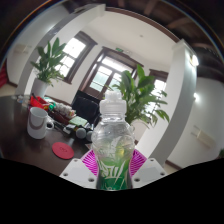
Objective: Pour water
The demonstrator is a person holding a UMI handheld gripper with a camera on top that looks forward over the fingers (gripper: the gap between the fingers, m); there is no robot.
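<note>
A clear plastic bottle (112, 140) with a white cap and a green label stands upright between my fingers, lifted above the table. My gripper (112, 163) is shut on the bottle, with a pink pad (91, 161) pressing on its left side and the other pad on its right. Left of the bottle, on the dark table (20, 140), stands a white cup (38, 121). A red coaster (63, 150) lies just left of the fingers.
Potted plants stand at the back left (48, 62) and behind the bottle (140, 95). Several small items (72, 124) lie on the table beyond the cup. A white pillar (180, 90) rises at the right, windows (105, 72) behind.
</note>
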